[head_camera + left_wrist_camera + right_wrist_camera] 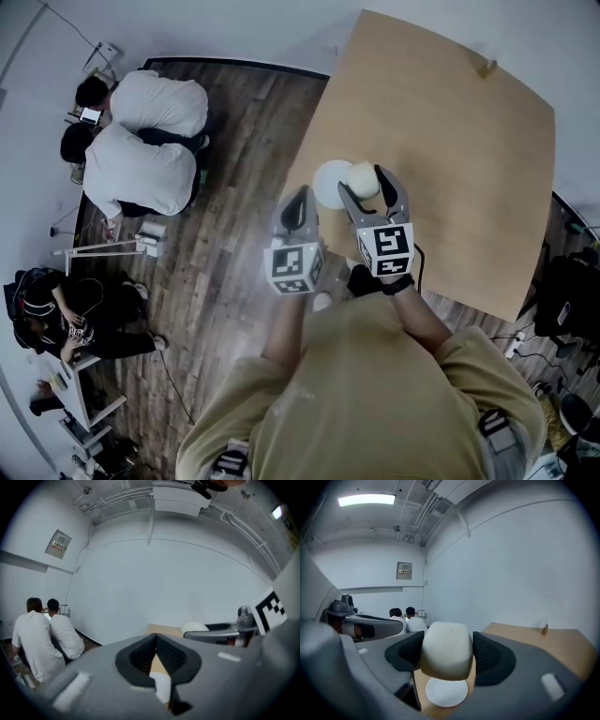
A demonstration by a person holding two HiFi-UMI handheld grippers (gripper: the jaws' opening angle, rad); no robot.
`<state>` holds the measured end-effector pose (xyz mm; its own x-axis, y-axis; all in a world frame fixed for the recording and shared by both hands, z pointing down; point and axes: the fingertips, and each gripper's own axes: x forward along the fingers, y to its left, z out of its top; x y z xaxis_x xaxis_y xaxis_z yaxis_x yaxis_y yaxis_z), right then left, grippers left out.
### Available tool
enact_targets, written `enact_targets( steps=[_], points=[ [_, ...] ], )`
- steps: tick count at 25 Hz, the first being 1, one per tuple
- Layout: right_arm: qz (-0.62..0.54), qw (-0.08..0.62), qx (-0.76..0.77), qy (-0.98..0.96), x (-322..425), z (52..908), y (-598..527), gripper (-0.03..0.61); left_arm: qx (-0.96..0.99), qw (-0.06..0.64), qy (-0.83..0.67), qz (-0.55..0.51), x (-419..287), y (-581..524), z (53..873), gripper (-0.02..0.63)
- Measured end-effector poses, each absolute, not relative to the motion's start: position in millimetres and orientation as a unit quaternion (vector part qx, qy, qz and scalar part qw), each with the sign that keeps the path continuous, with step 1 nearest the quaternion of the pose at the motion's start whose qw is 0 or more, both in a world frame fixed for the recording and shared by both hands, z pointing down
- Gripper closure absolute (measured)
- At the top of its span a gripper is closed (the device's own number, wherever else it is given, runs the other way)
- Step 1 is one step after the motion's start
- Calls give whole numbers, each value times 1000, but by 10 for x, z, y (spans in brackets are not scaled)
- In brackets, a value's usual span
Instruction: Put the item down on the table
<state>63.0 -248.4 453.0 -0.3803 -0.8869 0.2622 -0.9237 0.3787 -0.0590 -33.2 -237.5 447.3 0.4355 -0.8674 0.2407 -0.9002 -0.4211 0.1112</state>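
Observation:
A cream, rounded item [362, 178] [445, 652] is clamped between the dark pads of my right gripper [367, 187] [446, 656], held above the near left part of the wooden table [450, 150]. Straight below it a white round disc [328, 185] [446, 692] lies on the table. My left gripper [299, 201] [156, 640] hovers just left of the right one at the table's edge, its jaws together with nothing between them. The left gripper view shows the item [194, 627] from the side, in the right gripper.
A small brown object [487, 66] [544, 630] stands near the table's far edge. Left of the table is dark wood floor [234, 234], where two people in white shirts [141, 141] and another in dark clothes [56, 314] sit.

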Motion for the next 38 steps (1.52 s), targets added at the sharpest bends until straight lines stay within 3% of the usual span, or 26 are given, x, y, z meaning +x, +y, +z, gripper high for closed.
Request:
enact_targets(
  steps=[15,38],
  points=[
    [155,156,515,-829,438,5529,-2983,250,820,185,-529,120,-361,-2740,5420,611],
    [196,282,475,-810,115,6935,-3276,250,798,234,-532,160,-686,-2918,6087,611]
  ],
)
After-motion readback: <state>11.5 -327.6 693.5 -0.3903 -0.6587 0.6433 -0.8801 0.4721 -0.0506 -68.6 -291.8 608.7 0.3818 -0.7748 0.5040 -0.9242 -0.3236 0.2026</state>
